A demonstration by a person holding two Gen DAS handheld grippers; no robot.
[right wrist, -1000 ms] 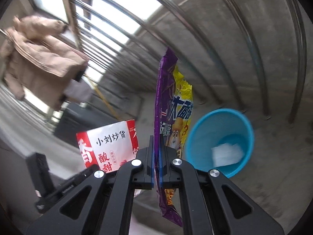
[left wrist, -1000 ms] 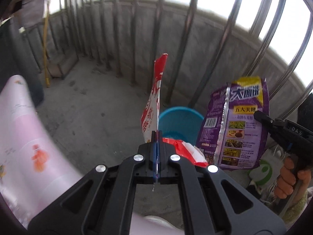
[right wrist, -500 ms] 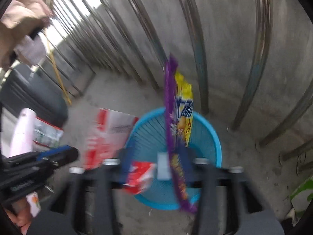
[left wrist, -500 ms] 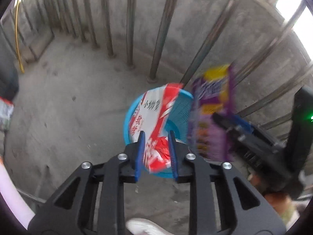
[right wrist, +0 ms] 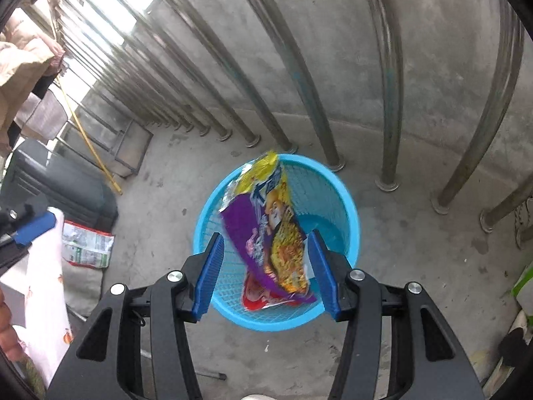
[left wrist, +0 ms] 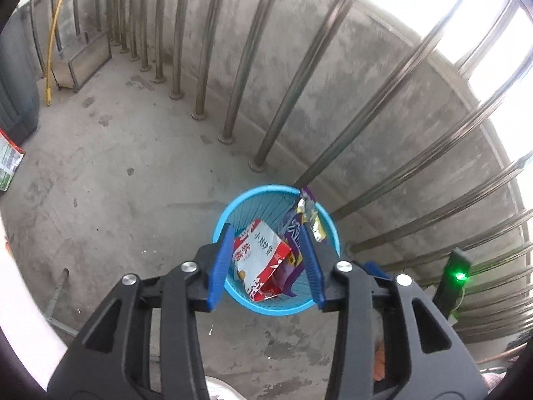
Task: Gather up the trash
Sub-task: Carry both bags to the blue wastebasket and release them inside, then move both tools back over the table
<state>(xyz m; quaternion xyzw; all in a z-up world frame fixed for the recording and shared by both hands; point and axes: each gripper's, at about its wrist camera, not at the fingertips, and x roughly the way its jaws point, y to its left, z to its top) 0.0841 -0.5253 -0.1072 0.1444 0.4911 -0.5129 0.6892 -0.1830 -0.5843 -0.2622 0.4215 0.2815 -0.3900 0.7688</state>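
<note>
A blue plastic basket (left wrist: 233,206) stands on the concrete floor by the steel railing; it also shows in the right wrist view (right wrist: 336,200). A red and white snack bag (left wrist: 260,260) and a purple and yellow snack bag (left wrist: 308,213) lie inside it. In the right wrist view the purple bag (right wrist: 269,233) lies on top and only a corner of the red bag (right wrist: 256,296) shows. My left gripper (left wrist: 266,263) is open and empty above the basket. My right gripper (right wrist: 266,270) is open and empty above the basket.
Steel railing bars (left wrist: 240,66) and a low concrete wall (right wrist: 333,66) stand behind the basket. A green and white wrapper (right wrist: 88,245) lies on the floor to the left beside a dark bin (right wrist: 63,183). A pink patterned cloth (right wrist: 40,286) is at the left edge.
Both grippers have opened over the basket. The red bag and the purple bag have dropped from the jaws into the basket.
</note>
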